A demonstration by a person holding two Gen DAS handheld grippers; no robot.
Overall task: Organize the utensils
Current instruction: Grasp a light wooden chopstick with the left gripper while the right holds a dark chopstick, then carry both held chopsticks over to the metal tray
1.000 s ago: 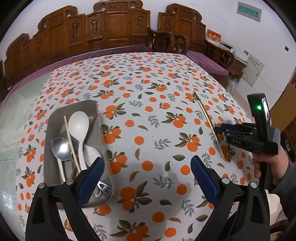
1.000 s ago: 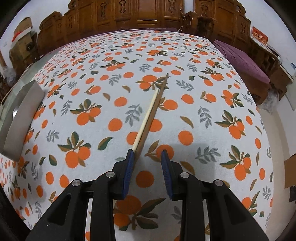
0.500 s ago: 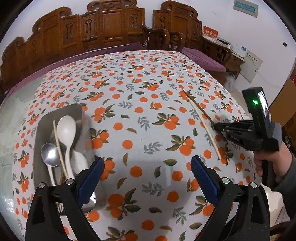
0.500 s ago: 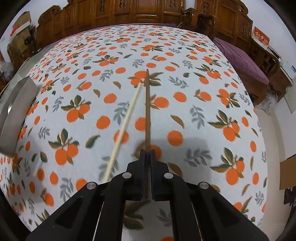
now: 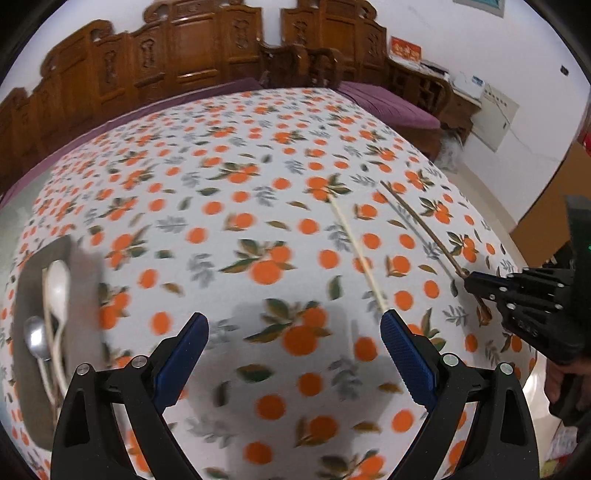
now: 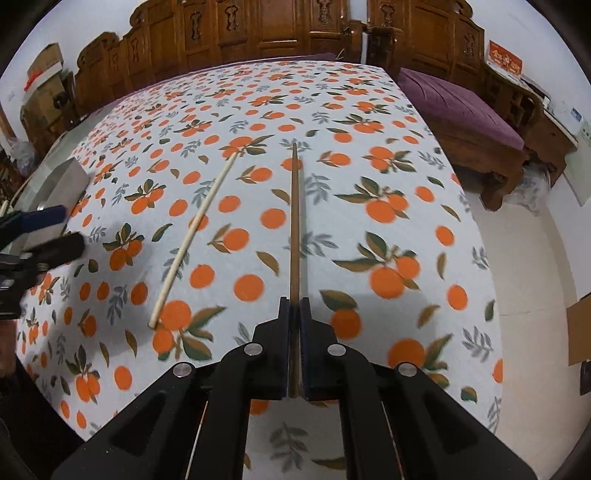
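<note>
The counter (image 5: 258,177) spreads out under both my tongs, draped in a white cloth printed with oranges and leaves, and past its far edge stand carved wooden chairs (image 6: 229,33) and a bench with a purple cushion (image 6: 458,107). Off to the left of my left tongs (image 5: 294,347), near the counter's edge, sits the metal tray (image 5: 85,266), blurred in this view; in it I can make out a white spoon (image 5: 58,284), a metal spoon (image 5: 37,338) and a pale stick beside them. My left tongs stand wide apart with nothing between the blue pads, only cloth beneath them. The light chopstick (image 5: 358,251) lies flat on the cloth, its near end just ahead of my left tongs' right-hand pad (image 5: 402,354) and not touching it as far as I can tell; from my right tongs (image 6: 294,321) it lies off to the left, slanting away, well clear of them. My right tongs are pinched tight on the dark chopstick (image 6: 294,221), gripping it near its near end so that the rest runs straight out ahead of the tips, with a short bit sticking out behind the grip. In my left view that dark chopstick (image 5: 424,229) appears lifted off the cloth, a shadow line running alongside it. My left tongs show at the left edge of the right view (image 6: 55,229), close to the tray (image 6: 66,181).
</note>
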